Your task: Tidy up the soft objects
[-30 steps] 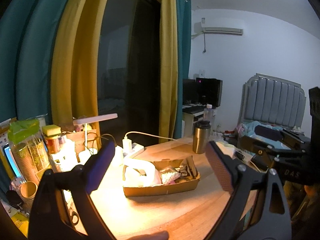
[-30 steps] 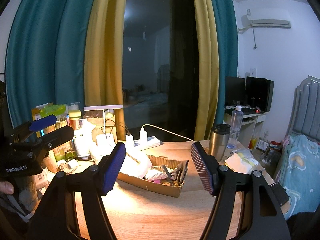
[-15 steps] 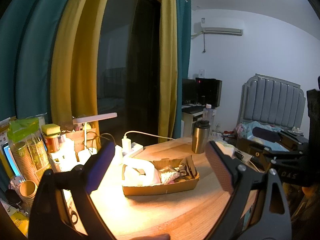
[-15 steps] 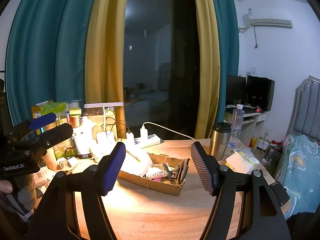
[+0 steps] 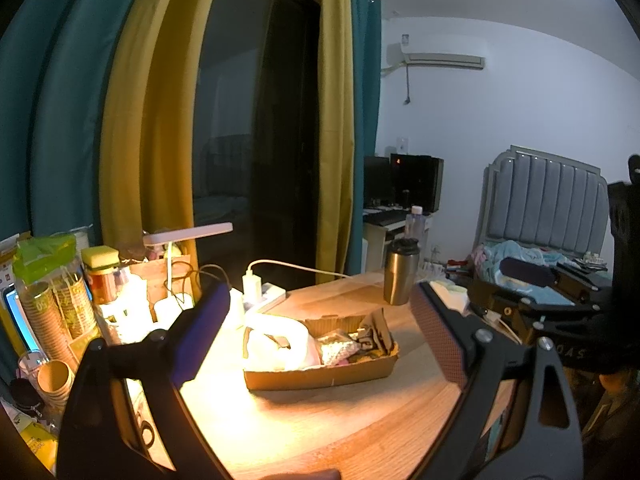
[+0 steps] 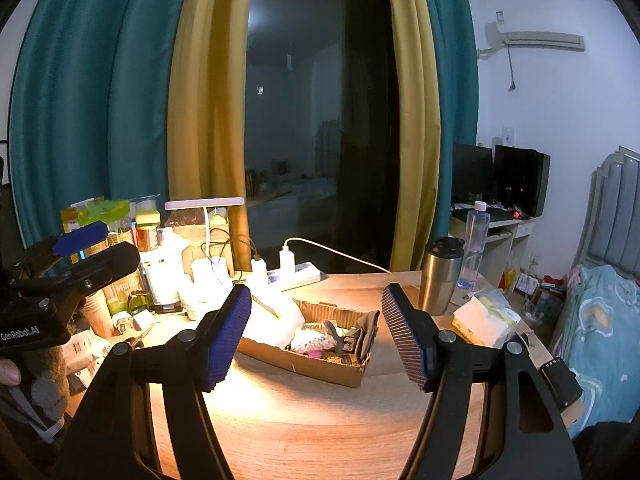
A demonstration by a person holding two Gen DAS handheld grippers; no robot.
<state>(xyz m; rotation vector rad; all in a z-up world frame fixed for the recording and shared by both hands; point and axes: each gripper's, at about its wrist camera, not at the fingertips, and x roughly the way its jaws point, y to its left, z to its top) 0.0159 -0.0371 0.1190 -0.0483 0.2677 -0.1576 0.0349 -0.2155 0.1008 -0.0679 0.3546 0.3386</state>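
A shallow cardboard tray (image 5: 320, 376) (image 6: 312, 364) sits mid-table under the lamp light. It holds a white plastic bag (image 5: 276, 340) (image 6: 276, 316), a white-and-pink knitted piece (image 5: 338, 350) (image 6: 314, 342) and dark fabric items (image 5: 374, 338) (image 6: 362, 334). My left gripper (image 5: 320, 320) is open and empty, held back from the tray above the near table edge. My right gripper (image 6: 316, 320) is open and empty, also short of the tray. Each gripper shows at the edge of the other's view, the right (image 5: 532, 276) and the left (image 6: 88, 248).
A steel tumbler (image 5: 400, 276) (image 6: 440, 276) stands at the table's far right, beside a white-and-yellow bag (image 6: 486, 318). A desk lamp (image 6: 204, 204), power strip (image 6: 296, 274), jars and paper cups (image 5: 48, 320) crowd the left. A bed (image 6: 600, 320) lies to the right.
Both grippers have drifted slightly; the tray sits a little lower and nearer in both views. Both stay open and empty.
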